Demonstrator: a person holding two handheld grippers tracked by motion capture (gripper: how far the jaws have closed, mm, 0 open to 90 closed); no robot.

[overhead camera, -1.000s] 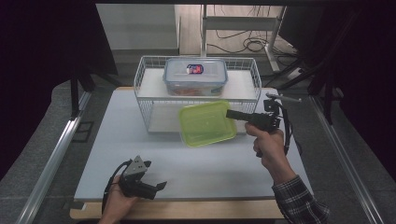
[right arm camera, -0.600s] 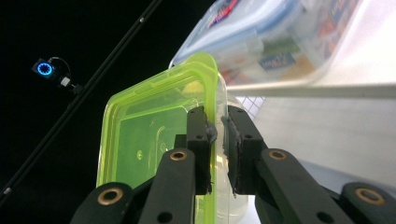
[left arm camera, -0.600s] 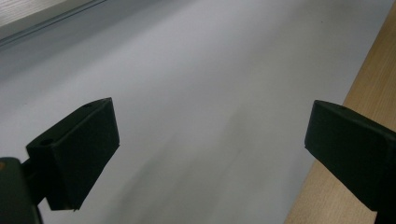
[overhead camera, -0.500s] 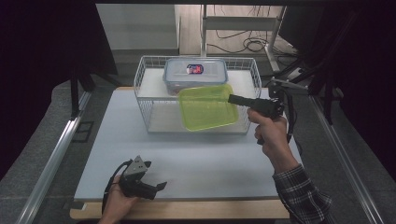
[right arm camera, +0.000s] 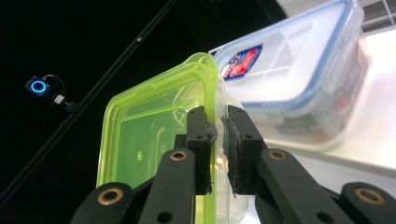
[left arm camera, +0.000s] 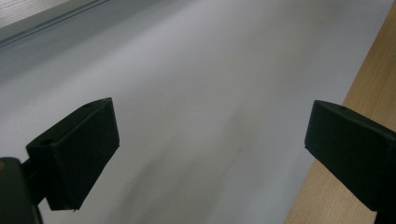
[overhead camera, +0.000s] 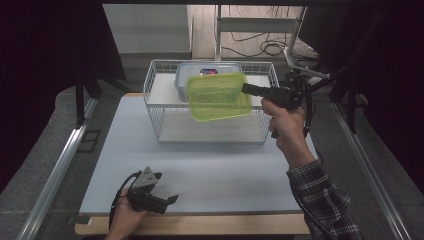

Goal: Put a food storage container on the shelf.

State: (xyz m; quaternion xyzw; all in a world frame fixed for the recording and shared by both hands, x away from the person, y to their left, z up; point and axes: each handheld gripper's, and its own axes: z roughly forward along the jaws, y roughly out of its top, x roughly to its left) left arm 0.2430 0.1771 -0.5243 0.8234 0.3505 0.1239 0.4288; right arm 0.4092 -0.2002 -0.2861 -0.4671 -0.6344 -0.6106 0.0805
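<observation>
Above the wire basket (overhead camera: 210,131) at the far side of the table (overhead camera: 210,172), the right gripper (overhead camera: 248,89) holds a lime-green lidded container (overhead camera: 218,96) in the air, tilted toward the near side. Its jaws are nearly closed, pinching the container's rim at the edge nearest the hand; in the right gripper view the pads (right arm camera: 201,135) press on the green lid and clear wall (right arm camera: 140,149) from either side. Behind the green container, inside the basket on its upper shelf, sits a clear box with a blue-trimmed lid (overhead camera: 202,71), also seen past the jaws (right arm camera: 299,79). Well clear of the basket, at the table's near edge, the left gripper (overhead camera: 170,199) lies low in the person's left hand (overhead camera: 125,220), jaws spread wide with nothing between them, white tabletop (left arm camera: 210,93) beneath.
</observation>
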